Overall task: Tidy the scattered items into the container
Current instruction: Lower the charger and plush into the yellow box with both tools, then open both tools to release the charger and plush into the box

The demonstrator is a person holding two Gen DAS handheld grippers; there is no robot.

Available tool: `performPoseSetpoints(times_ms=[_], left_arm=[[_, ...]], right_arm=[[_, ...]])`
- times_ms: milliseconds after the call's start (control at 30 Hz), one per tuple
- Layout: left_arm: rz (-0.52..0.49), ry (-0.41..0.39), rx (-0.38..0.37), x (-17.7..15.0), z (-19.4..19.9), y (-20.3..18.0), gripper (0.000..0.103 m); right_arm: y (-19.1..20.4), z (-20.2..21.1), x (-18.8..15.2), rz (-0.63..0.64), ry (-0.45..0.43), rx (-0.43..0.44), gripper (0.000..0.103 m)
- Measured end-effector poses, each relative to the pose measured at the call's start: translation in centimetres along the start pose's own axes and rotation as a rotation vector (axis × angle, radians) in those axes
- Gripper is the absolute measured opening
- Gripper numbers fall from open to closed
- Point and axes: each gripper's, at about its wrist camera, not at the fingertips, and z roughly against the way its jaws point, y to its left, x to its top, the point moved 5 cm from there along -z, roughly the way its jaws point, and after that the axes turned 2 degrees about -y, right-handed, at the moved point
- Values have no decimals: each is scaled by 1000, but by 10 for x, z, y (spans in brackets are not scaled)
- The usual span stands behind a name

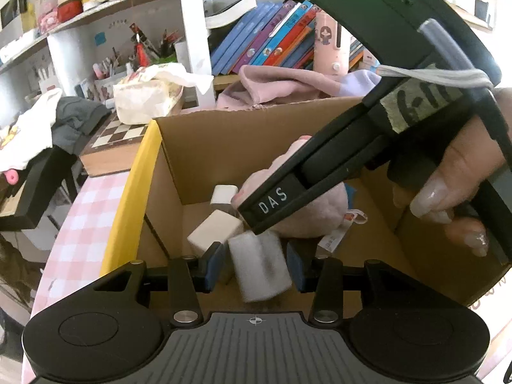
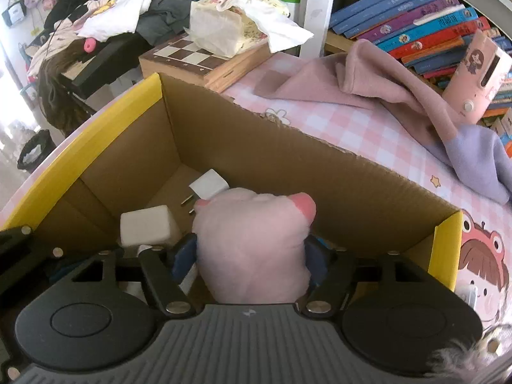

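Right wrist fingers [image 2: 249, 252] clamp pink plush [image 2: 252, 243] over box [image 2: 288, 166]; left fingers [image 1: 256, 265] wide around blurred white block [image 1: 259, 268]

Showing brown on the cardboard box [image 2: 288, 160] with yellow edges, pale pink on the plush toy [image 2: 252, 246], white on the blocks [image 2: 147, 224], pink-and-white checks on the tablecloth [image 2: 368, 128], brown-and-cream squares on the chessboard [image 2: 188, 52], blue on the finger pads [image 1: 214, 264].

Black tongs [image 1: 254, 267] with blue pads [image 1: 215, 265], "DAS" lettering, long glossy nails [image 1: 430, 200]
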Motion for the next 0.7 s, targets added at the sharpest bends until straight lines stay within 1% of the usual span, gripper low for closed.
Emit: performPoseSetpoints(times_ms=[33,67,100,133,167,200,233,267,333,400,500,567,700], left_arm=[[3,-3,-1,0,0,0,47],[4,-7,2,0,1,0,50],[3,-13,4,0,2,0,51],[0,-19,2,0,3,-1,54],[-4,-25,-3,1,4,-2,60],[-11,-32,-12,2,6,-4,64],[-18,-44,-25,4,9,-6,72],[-25,-59,-30,5,12,-9,80],[-36,-114,-11,9,22,-12,89],[-39,-155,13,12,30,-13,90],[-34,-187,37,16,40,-14,92],[-14,-208,52,18,48,-13,92],[50,-243,54,21,68,-9,92]], right_arm=[[-1,0,0,-15,-1,1,75],[-2,0,-1,-37,-5,-4,76],[-4,0,-1,-56,-7,-8,79],[-5,1,-2,-72,-10,-4,80],[-6,2,-2,-81,-17,1,82],[-7,4,-1,-84,-30,1,86],[-7,7,-1,-86,-48,-4,90],[-7,10,0,-88,-62,-12,90],[-8,16,1,-101,-66,-18,90],[-8,25,-1,-126,-79,3,91],[-8,39,-2,-142,-111,10,91],[-7,49,-1,-138,-134,18,91],[-5,78,1,-111,-191,40,91]])
